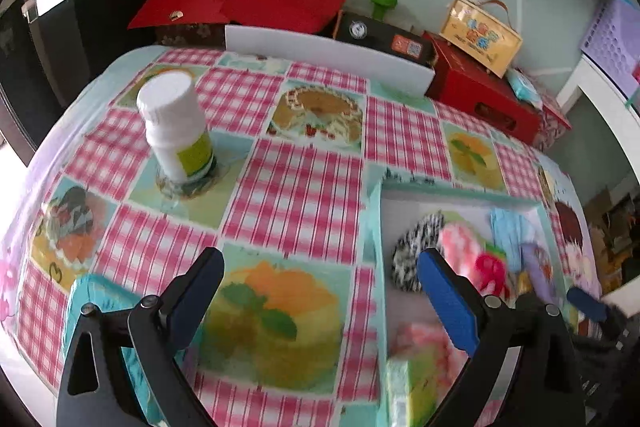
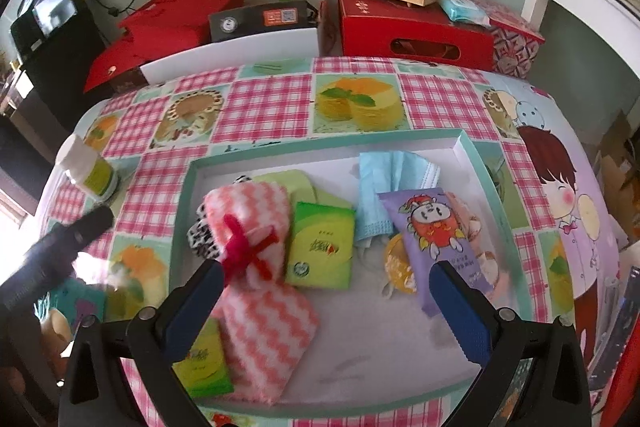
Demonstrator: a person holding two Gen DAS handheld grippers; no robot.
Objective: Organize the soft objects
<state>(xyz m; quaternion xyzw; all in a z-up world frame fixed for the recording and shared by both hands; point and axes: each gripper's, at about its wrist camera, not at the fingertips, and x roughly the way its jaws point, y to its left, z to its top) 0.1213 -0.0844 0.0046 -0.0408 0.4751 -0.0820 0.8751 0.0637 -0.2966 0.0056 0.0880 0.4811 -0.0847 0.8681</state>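
- The worktop [image 2: 264,107] wears a pink-check cloth with cake pictures; a white bottle [image 1: 176,131] stands on it
- Red boxes [image 2: 412,31] line the pale green wall behind
- Left tongs [image 1: 320,291] and right tongs [image 2: 326,293] both gape apart, empty
- Pink towel [image 2: 256,227], tissue packs [image 2: 322,245] and mask [image 2: 384,187] lie in the teal-rimmed tray [image 2: 472,155]

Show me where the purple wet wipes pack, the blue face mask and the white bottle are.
purple wipes pack [image 2: 434,227], right wrist view, on its cartoon print.
blue face mask [image 2: 384,183], right wrist view, on its pleated middle.
white bottle [image 1: 176,131], left wrist view, on its body.
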